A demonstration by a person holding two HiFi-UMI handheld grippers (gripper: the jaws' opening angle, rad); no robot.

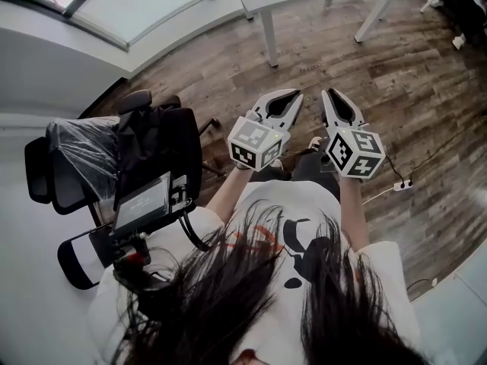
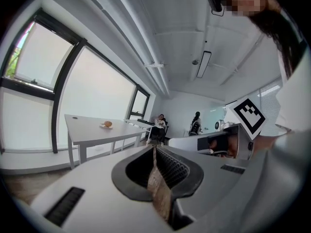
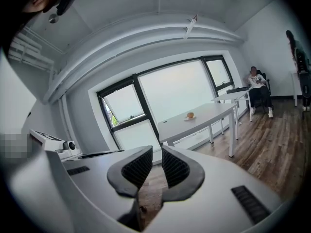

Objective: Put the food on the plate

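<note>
Left tongs (image 2: 154,152) clenched, empty; right tongs (image 3: 151,155) clenched, empty | food (image 3: 190,115): small round orange-brown piece on the white table (image 3: 214,111), seemingly already on a plate (image 3: 189,119), well apart from both tongs | handling: probably light, soft, squashable; grip gently across its middle | seated person (image 3: 256,84) beyond the table

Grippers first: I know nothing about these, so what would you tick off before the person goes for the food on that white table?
1. Left gripper empty: ok, jaws shut on nothing.
2. Right gripper empty: ok, also shut on nothing.
3. Jaws open for a grab: not ok, both are closed.
4. Food in sight: ok, it is on the white table.
5. Food within reach: not ok, the table stands far across the floor.
6. Food off the plate: cannot tell, too small to see.
</note>
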